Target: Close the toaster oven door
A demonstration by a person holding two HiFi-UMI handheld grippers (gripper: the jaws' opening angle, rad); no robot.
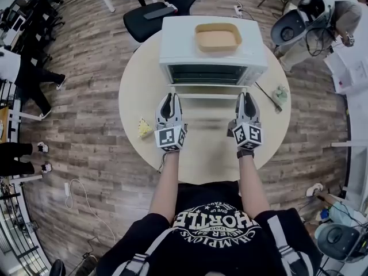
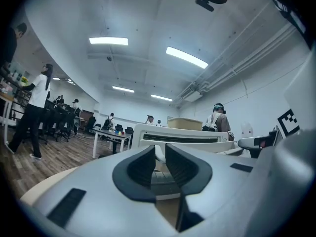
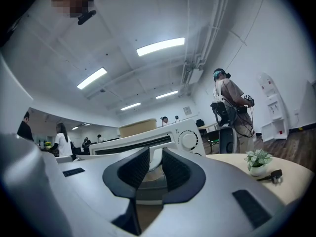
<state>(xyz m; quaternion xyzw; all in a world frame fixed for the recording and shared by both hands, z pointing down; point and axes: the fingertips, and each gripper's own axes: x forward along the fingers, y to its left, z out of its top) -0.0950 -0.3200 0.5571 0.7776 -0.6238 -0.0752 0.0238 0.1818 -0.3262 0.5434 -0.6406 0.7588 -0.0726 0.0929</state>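
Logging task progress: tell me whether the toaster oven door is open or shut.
Open: the door lies folded down flat before the toaster oven, front cavity exposed.

Lowered toaster oven door [image 1: 210, 91] juts out over the round table [image 1: 195, 160]. The bare tabletop from its front edge back to the person is free. Left flank: open, apart from a small yellow object [image 1: 144, 127] near the rim. Right flank: tighter, with a small potted plant [image 1: 280, 95] and a thin dark rod [image 1: 265, 95] just beside the toaster oven [image 1: 172, 45]. Its top carries a tan tray [image 1: 218, 37].
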